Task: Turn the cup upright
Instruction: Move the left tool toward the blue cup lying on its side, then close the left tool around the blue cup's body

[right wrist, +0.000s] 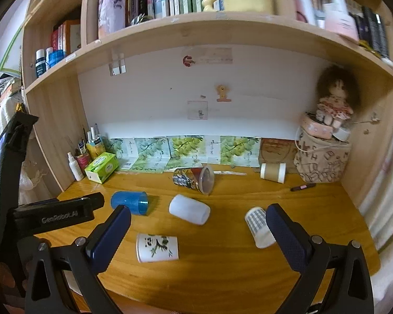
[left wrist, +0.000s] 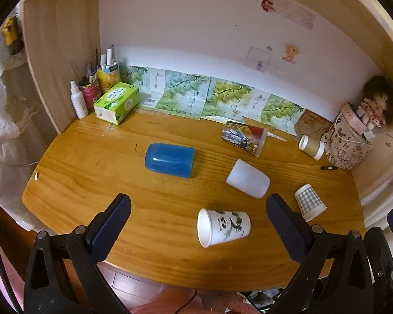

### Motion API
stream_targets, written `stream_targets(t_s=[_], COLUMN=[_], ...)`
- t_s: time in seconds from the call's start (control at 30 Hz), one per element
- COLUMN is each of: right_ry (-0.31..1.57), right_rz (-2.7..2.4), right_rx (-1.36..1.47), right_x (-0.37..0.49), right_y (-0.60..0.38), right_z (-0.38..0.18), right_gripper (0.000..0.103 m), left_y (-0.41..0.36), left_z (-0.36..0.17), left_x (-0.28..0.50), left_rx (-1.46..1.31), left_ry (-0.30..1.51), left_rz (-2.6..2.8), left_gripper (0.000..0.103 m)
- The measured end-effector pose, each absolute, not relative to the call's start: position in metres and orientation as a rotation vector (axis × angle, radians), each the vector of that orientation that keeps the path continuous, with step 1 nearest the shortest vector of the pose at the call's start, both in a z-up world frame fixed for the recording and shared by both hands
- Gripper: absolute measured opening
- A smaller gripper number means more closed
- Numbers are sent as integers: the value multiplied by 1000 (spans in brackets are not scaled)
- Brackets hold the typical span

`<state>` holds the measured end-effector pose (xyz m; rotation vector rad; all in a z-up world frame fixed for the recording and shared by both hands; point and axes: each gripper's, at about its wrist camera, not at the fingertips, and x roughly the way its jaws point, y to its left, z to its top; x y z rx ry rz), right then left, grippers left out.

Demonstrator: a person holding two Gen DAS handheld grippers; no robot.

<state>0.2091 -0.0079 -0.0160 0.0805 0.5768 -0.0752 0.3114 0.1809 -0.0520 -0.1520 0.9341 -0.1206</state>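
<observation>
Left wrist view: wooden desk [left wrist: 91, 162] under bookshelves, cups lying sideways; both tools spread wide.

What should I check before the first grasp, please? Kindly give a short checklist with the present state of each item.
1. Left gripper open, holding nothing: ok.
2. Right gripper open, holding nothing: ok.
3. Panda cup upright: not ok, it lies on its side.
4. Panda cup lies apart from the other cups: ok.
5. Checked cup upright: not ok, also on its side.
6. Cups are empty inside: cannot tell.
</observation>
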Motion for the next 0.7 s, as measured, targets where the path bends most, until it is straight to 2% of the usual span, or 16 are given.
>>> stream_targets(t_s=[0.2,0.7], right_ry=[622,743], right_rz=[-62,-19], right_rx=[95,114], right_x=[248,306], right_y=[-4,11], right_z=[-18,-46], right_gripper=[103,103], left_y=[183,174], left_z=[-59,-86], left_x=[349,400], left_rx=[-93,429], left_ry=[969,896], left_rz=[-152,-184], left_gripper=[102,102])
